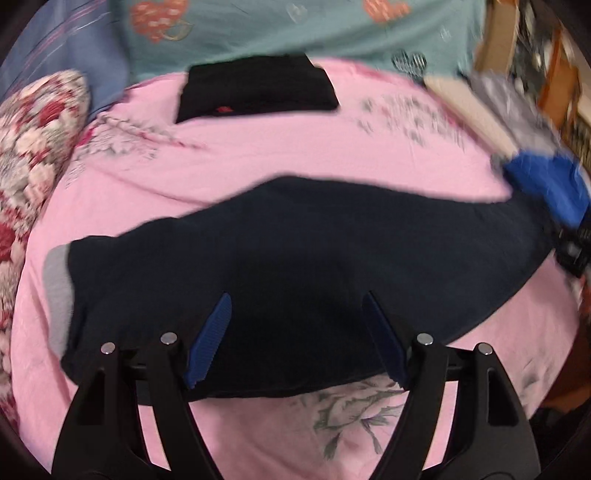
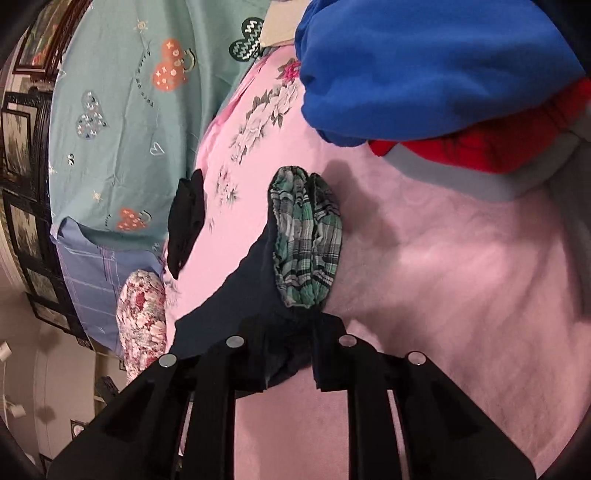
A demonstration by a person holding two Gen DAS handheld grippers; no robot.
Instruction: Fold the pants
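Dark navy pants lie stretched across the pink bed sheet, with a grey cuff at their left end. My left gripper hovers open just above the pants' near edge, its blue pads wide apart and nothing pinched. In the right wrist view my right gripper is shut on the pants at the waist end. The green plaid lining bunches up just past its fingers. In the left wrist view that gripper shows at the pants' far right end.
A folded black garment lies at the back of the sheet. A floral pillow sits at the left, and teal patterned bedding lies beyond. A person's blue sleeve hangs over the right side. Furniture crowds the far right.
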